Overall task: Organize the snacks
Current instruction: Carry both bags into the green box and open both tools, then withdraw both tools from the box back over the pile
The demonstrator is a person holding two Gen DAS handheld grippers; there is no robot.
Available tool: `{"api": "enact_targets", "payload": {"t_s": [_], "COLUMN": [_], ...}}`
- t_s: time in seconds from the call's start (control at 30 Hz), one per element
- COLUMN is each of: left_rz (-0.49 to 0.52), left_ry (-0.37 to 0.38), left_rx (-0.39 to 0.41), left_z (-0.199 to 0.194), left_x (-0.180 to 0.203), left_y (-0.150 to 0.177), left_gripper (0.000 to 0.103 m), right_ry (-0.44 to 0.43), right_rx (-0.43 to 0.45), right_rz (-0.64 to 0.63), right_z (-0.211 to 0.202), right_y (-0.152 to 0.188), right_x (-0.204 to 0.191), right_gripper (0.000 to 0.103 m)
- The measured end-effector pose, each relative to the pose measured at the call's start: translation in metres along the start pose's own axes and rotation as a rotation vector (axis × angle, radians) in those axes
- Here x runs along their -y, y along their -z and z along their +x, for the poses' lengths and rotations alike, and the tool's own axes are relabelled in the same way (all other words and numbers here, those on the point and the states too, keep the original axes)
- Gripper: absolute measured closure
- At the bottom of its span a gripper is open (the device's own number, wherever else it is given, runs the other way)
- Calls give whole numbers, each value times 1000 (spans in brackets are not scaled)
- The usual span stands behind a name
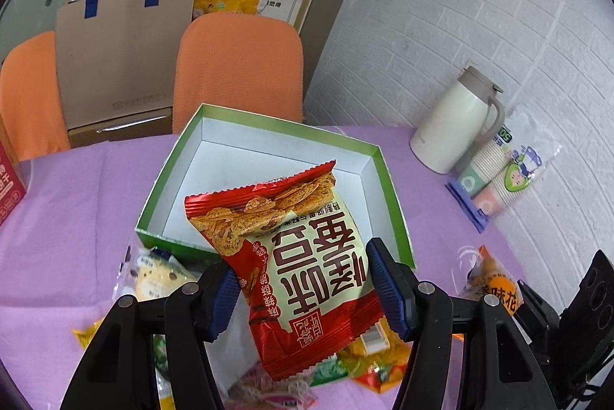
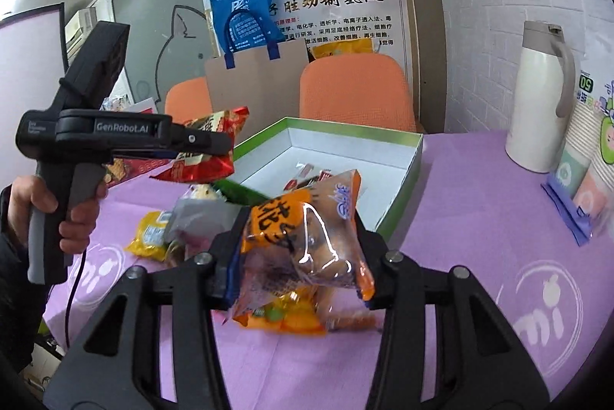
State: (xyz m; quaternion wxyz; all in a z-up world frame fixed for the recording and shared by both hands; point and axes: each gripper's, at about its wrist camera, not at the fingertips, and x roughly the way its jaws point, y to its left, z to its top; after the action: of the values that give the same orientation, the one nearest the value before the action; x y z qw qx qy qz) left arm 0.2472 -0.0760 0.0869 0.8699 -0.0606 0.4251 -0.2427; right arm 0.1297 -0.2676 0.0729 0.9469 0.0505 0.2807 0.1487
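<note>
left wrist: looks forward and down along its claw (image 1: 303,289), close over the green box (image 1: 387,179) on the worktop (image 1: 76,202) | right wrist: lower, further right, facing the same box (image 2: 416,156) | shared: box, orange chair (image 1: 238,72) (image 2: 355,91), white jug (image 1: 453,118) (image 2: 537,99)
</note>
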Motion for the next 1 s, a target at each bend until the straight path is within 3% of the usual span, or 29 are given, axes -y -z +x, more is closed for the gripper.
{"api": "enact_targets", "payload": {"t_s": [0.2, 0.23, 0.27, 0.3, 0.37, 0.4, 0.43, 0.47, 0.6, 0.8, 1.0], "left_rz": [-35, -39, -47, -58, -80, -82, -79, -75, -65, -75, -17], "left_ry": [-49, -51, -69, -95, -124, -119, -114, -122, -140, -102, -114], "left_rx": [-23, -7, 7, 22, 61, 50, 44, 43, 62, 114, 137], "left_z": [44, 47, 50, 51, 49, 51, 52, 52, 42, -6, -62], "left_x": [-21, -24, -27, -29, -34, -36, -38, -39, -44, -35, -15], "left_y": [-21, -23, -25, -27, -26, -25, -24, -23, -17, -5, 33], "left_gripper": [38, 31, 11, 4, 1, 1, 1, 1, 1, 1, 1], "right_ry": [45, 46, 43, 40, 57, 76, 88, 94, 95, 82, -86], "right_rx": [-68, -84, -99, -115, -114, -101, -86, -73, -53, 77, 178], "right_rz": [-3, -13, -25, -41, -76, -98, -117, -129, -105, -39, 53], "right_z": [66, 75, 82, 90, 96, 96, 93, 92, 75, 16, -48], "right_y": [-18, -18, -16, -15, -12, -11, -10, -11, -17, -33, -24], "right_x": [23, 25, 25, 24, 21, 19, 17, 18, 21, 17, 7], "right_gripper": [54, 50, 46, 41, 29, 15, 5, 3, 2, 1, 1]}}
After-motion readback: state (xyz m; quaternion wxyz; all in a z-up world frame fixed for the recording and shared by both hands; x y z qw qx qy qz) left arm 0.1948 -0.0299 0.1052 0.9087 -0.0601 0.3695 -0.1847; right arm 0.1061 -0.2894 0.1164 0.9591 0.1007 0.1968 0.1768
